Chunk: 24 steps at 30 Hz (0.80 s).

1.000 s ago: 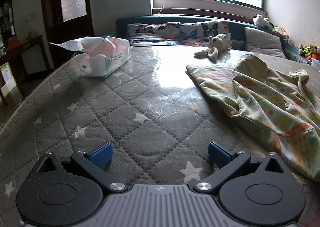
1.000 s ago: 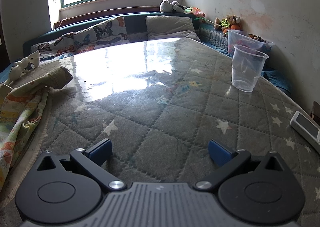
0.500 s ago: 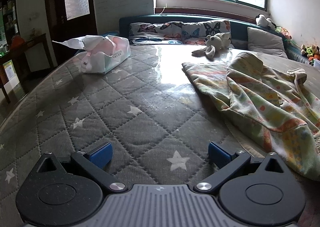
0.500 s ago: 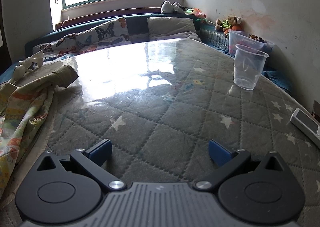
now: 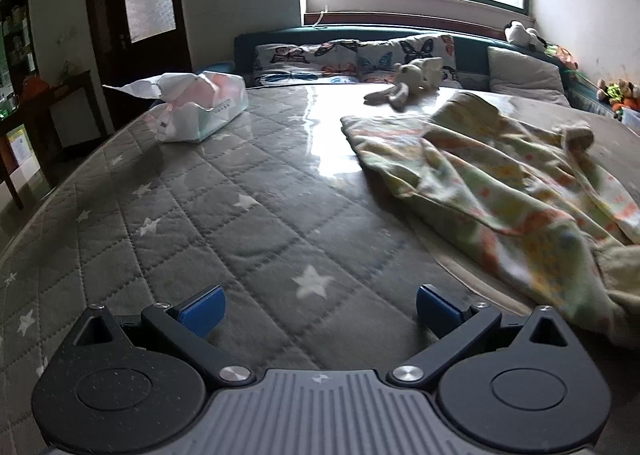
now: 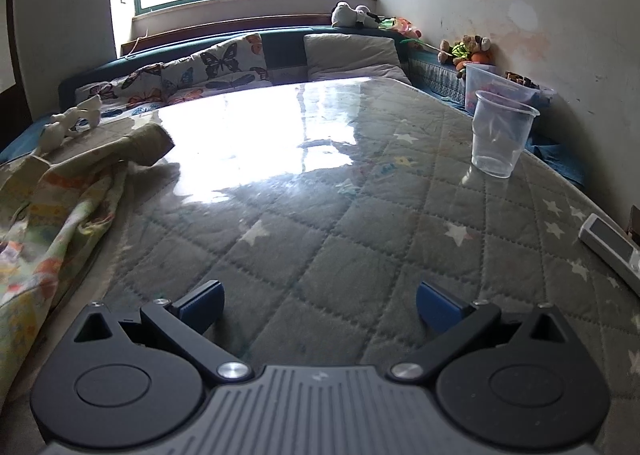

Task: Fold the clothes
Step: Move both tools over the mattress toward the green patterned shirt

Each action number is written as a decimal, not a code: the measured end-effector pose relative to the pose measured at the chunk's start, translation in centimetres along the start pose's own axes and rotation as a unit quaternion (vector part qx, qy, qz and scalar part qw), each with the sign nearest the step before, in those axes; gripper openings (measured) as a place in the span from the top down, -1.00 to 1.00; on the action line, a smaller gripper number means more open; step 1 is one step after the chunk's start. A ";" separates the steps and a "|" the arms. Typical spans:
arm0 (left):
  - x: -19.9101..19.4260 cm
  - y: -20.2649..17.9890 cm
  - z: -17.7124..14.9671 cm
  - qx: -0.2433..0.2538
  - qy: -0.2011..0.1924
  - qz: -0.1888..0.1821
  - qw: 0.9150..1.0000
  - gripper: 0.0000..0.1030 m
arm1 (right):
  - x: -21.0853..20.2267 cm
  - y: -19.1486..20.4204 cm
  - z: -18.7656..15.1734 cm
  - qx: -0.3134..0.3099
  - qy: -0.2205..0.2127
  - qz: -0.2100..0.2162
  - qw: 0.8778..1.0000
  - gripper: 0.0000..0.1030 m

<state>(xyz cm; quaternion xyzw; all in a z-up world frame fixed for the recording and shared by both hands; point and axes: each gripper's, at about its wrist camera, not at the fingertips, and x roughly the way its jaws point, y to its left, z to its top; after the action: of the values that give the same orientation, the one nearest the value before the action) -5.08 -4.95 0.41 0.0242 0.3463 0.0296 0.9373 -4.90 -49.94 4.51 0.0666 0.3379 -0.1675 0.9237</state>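
My 2 cameras see from a little higher than they did a second ago, and more of the quilt with stars shows in front of me, so I think I have lifted and pulled back a bit. The cloth itself looks the same as it did then: it has not moved. In my left view the patterned garment (image 5: 500,191) lies at about 2 o'clock, rumpled and bunched, with a cuff or end sticking up at its far side. In my right view the same garment (image 6: 52,215) lies at 9 o'clock, just beside my gripper but not touching it. It is not in a neat folded shape, so I judge the folding is not done for this piece. My left gripper (image 5: 318,307) is spread wide, with only the bed (image 5: 224,215) between its blue fingers, and it holds nothing. My right gripper (image 6: 320,301) is spread wide too and holds nothing. A clear plastic cup (image 6: 500,135) stands at 2 o'clock in my right view, well apart from the garment, and a white bag (image 5: 200,111) sits at 11 o'clock in my left view. A small toy animal (image 5: 412,79) lies near the pillows.
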 end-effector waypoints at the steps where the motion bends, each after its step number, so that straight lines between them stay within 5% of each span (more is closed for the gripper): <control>1: -0.2 -0.2 -0.1 0.001 0.001 -0.003 1.000 -1.00 | -0.4 0.2 -0.2 -0.003 0.000 0.001 1.000 -1.00; 24: -4.2 -5.5 -2.3 0.048 0.025 -0.062 0.997 -1.00 | -9.6 6.0 -4.6 -0.071 -0.014 0.106 0.992 -0.85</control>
<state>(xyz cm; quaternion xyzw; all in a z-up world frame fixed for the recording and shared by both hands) -9.50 -10.72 1.02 0.0471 0.3718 -0.0450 0.9260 -12.42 -40.71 7.28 0.0342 0.3271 -0.0455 0.9433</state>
